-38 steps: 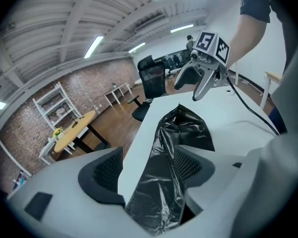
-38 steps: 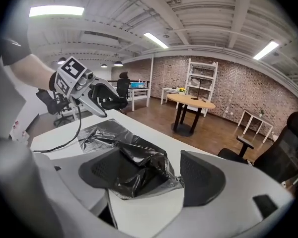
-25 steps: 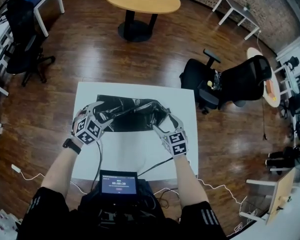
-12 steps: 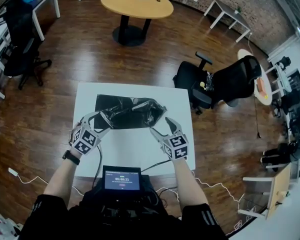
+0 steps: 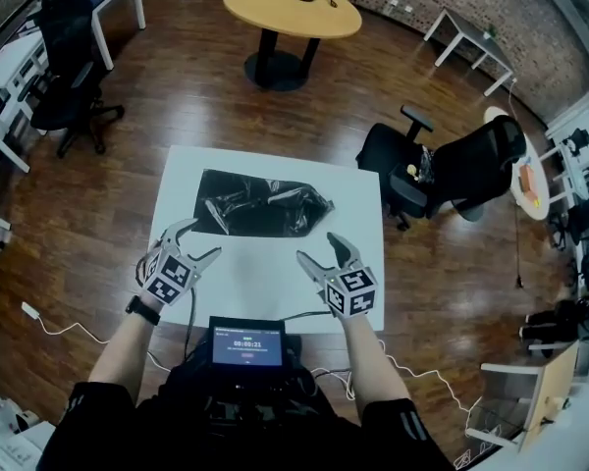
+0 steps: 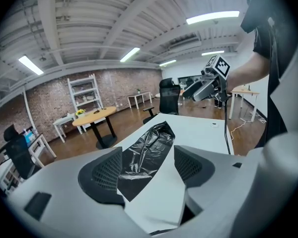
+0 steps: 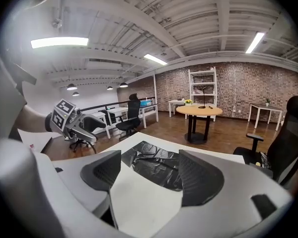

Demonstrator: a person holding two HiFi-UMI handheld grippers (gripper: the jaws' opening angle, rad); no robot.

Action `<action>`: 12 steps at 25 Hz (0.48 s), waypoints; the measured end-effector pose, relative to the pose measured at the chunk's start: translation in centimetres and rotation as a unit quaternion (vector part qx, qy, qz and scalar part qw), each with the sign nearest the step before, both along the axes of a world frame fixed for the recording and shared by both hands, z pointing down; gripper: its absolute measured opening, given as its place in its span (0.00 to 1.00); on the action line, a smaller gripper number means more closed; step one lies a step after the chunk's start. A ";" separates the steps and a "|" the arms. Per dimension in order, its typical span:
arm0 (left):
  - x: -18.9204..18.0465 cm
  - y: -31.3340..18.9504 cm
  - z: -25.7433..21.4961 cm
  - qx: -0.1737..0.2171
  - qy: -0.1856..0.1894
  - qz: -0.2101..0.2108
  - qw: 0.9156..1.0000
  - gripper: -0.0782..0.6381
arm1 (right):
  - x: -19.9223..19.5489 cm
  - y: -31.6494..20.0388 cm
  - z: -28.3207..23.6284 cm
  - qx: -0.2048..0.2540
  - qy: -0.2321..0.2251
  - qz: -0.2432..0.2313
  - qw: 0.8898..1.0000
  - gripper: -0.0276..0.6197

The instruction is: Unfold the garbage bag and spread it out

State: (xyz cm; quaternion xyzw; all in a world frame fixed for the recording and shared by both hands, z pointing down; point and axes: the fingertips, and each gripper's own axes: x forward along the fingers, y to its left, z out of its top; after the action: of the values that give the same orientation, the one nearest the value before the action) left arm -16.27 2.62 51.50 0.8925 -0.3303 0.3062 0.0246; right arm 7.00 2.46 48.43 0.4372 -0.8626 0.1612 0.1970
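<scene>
Pinched through both layers, the garbage bag [image 5: 260,204] could bunch or skid rather than open. It lay at twelve o'clock from both grippers on the white tabletop [image 5: 265,287]: thin, glossy, crinkled film, roughly rectangular, ruffled at three o'clock. The left gripper [image 5: 198,238] and right gripper [image 5: 316,248] hovered short of it, jaws spread and empty.

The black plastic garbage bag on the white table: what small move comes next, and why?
Probably bring the right gripper forward to the wrinkled right end of the black plastic garbage bag and pull it flat. It and the left gripper hang open, short of the bag.
</scene>
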 end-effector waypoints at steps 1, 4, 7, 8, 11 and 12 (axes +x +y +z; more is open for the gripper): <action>0.5 0.8 -0.1 0.000 0.000 -0.004 1.000 0.57 | 0.4 0.6 0.2 -0.002 -0.002 -0.002 1.000 0.63; 1.9 3.3 -0.1 -0.002 -0.004 -0.005 1.000 0.57 | 1.7 2.4 0.4 -0.008 -0.015 -0.003 1.000 0.63; 2.6 5.6 -0.7 -0.003 -0.012 -0.011 1.000 0.57 | 2.3 4.1 0.1 -0.009 -0.030 -0.011 0.999 0.62; 2.7 6.2 -0.8 -0.003 -0.014 -0.016 1.000 0.57 | 2.6 4.7 0.0 -0.008 -0.032 -0.015 0.999 0.62; 3.5 7.6 -1.1 0.001 -0.020 -0.022 1.000 0.57 | 3.6 5.9 -0.3 0.001 -0.031 -0.021 0.999 0.61; 3.7 8.1 -1.2 0.002 -0.019 -0.025 0.999 0.57 | 3.8 6.3 -0.4 0.003 -0.033 -0.021 0.999 0.61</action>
State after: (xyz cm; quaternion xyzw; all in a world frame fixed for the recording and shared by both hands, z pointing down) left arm -12.60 10.71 50.34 0.8778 -0.3536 0.3223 0.0246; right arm 10.84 8.77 48.06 0.4137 -0.8782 0.1693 0.1702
